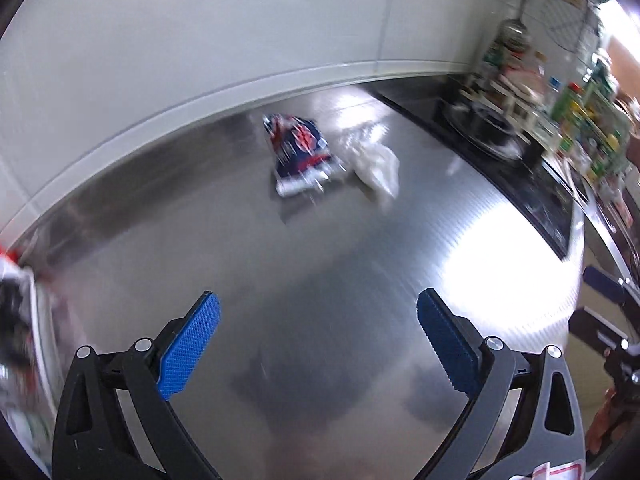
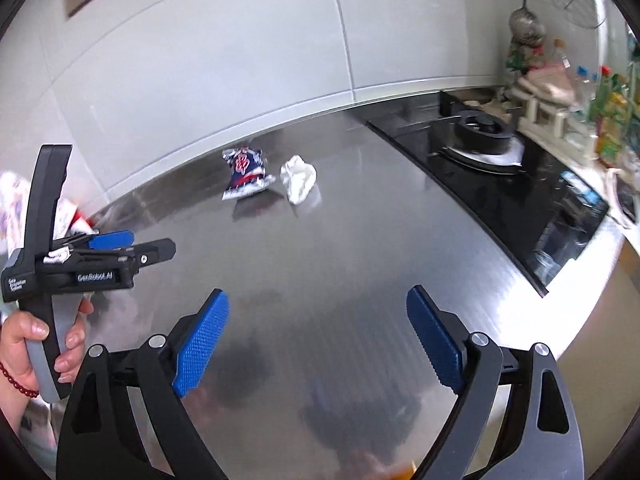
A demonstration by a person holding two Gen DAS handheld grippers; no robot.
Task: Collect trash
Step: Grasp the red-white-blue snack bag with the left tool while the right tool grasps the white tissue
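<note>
A crumpled blue, red and white snack wrapper (image 1: 298, 148) (image 2: 246, 172) lies on the steel counter (image 1: 320, 264) near the back wall. Right beside it sits a crumpled white tissue (image 1: 378, 170) (image 2: 298, 178). My left gripper (image 1: 318, 344) hangs open above bare counter, well short of both, with nothing between its blue pads. My right gripper (image 2: 318, 340) is open too, nothing between its pads, over the counter's near part. In the right wrist view the left gripper (image 2: 120, 246) shows from the side at the left, held by a hand (image 2: 24, 344).
A black hob (image 2: 500, 184) with a burner ring takes up the counter's right side. Bottles and packets (image 1: 576, 116) crowd the far right, and utensils hang on the wall (image 2: 524, 20). A printed bag (image 1: 20, 320) (image 2: 16, 196) sits at the far left edge.
</note>
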